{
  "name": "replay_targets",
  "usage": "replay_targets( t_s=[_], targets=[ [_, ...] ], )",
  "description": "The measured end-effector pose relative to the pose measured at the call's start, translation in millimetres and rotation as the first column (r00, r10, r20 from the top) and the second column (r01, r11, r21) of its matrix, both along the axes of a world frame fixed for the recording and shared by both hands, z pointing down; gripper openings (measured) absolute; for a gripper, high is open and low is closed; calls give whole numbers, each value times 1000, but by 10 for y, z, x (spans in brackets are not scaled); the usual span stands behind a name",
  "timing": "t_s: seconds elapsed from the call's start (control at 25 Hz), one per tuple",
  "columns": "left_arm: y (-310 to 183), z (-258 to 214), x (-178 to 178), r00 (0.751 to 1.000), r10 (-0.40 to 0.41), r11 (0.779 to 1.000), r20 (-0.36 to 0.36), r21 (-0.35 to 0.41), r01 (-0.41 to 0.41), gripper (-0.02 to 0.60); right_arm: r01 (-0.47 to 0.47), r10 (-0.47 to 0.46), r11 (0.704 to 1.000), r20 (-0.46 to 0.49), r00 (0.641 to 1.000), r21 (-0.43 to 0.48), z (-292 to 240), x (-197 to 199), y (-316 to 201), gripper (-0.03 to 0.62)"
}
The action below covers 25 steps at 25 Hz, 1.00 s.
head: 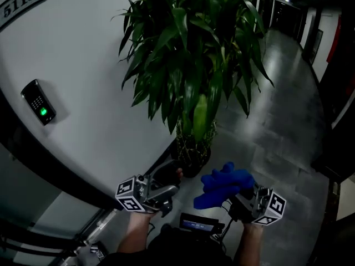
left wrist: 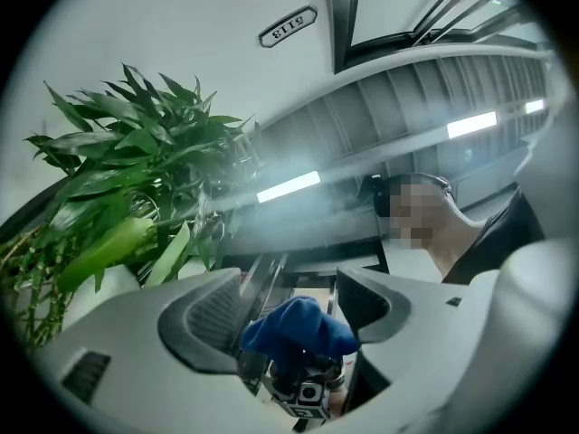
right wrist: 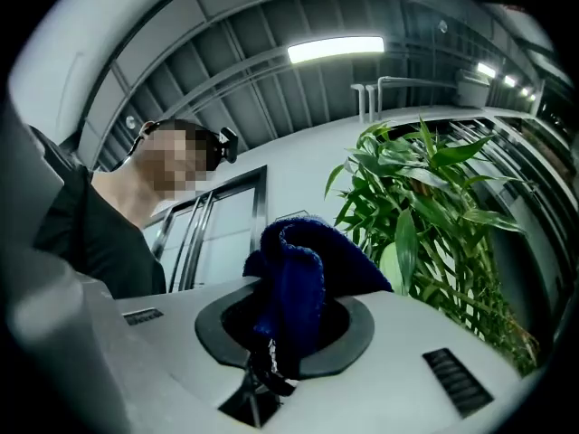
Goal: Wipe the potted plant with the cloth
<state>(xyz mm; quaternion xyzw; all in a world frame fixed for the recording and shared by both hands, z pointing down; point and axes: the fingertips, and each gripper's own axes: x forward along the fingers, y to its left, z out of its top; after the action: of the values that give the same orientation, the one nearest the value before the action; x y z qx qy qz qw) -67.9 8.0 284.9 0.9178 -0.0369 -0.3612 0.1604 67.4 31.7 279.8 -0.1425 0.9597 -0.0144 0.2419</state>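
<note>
The grey floor (head: 277, 132) is carrying the potted plant (head: 188, 49), and its polished tiles are throwing back a pale sheen of light to the right of the plant. The plant's dark pot (head: 195, 164) is standing upright directly on the tiles. Just left of the pot, the white wall (head: 83, 93) is meeting the floor along a dark skirting band. Beyond the plant the floor is running off into a dim corridor.

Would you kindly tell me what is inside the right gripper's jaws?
The blue cloth is clamped in the right gripper, bunched top sticking out; its pinched end is hidden between the jaws.
</note>
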Motion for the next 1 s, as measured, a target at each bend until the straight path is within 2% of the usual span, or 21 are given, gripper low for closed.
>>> replay_targets(
  t_s=[0.16,0.32,0.56,0.72,0.84,1.0],
  targets=[
    [19,11,210,999,-53,998,-7,-35,52,367,35,-34,999,22,999,-33,63,309,-66,77],
    [59,84,366,992,-126,990,29,-57,128,367,65,-61,996,59,996,-58,146,563,-174,77],
    [261,150,518,971,-211,973,112,-67,219,360,113,-104,990,101,990,-86,145,568,-200,77],
    [315,129,576,971,-204,973,127,-80,215,342,86,-80,994,75,994,-73,157,551,-135,76],
    [251,173,599,974,-170,972,151,-134,191,293,62,-57,994,63,996,-92,94,462,-124,75],
    [200,240,657,979,-91,969,185,-212,131,277,22,-19,988,21,1000,-150,149,305,-133,75]
  ],
)
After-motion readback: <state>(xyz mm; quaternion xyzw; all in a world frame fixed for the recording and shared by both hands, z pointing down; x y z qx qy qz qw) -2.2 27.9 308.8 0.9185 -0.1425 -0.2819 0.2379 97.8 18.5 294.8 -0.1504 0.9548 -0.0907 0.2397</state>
